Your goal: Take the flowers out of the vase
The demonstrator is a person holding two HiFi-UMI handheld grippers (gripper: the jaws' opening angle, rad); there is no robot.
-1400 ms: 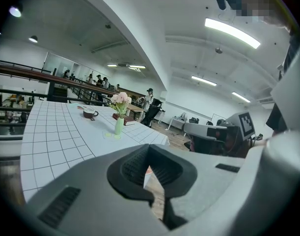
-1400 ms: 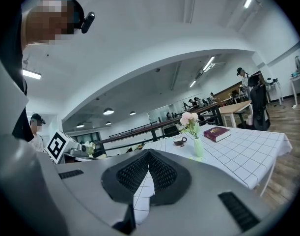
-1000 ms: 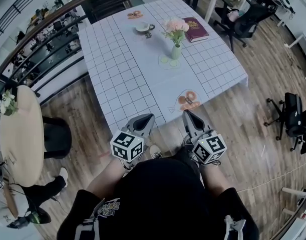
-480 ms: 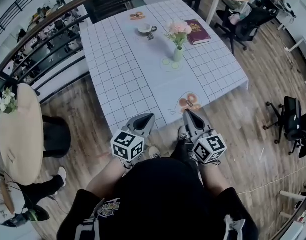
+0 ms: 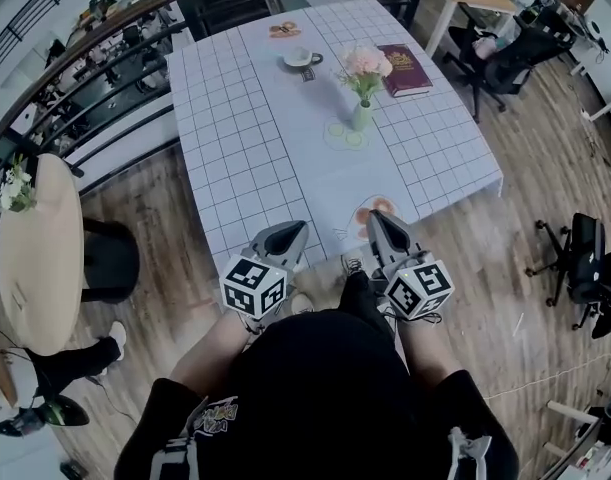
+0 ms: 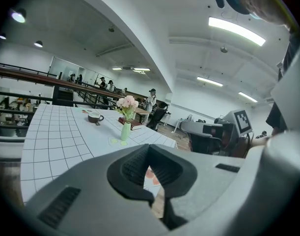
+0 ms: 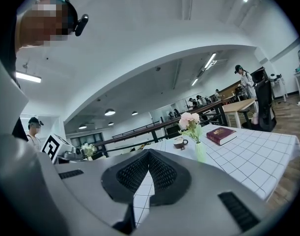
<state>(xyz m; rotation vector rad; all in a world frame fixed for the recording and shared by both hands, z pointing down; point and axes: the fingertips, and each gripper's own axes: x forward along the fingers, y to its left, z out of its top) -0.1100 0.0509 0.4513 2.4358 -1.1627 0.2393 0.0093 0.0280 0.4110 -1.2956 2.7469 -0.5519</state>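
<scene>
One vase (image 5: 362,116) (holding flowers (image 5: 367,63)), one book (image 5: 405,70) — maroon

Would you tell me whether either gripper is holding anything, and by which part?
Nothing is held: the left gripper and right gripper are both shut and empty; the flowers stand in the vase.

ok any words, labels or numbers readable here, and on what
No text can be read anywhere.
Dark red book: gold cover print, too small to read.
Black top: pale print, too blurred to read.
Left marker cube, right marker cube: square patterns only, no letters.
</scene>
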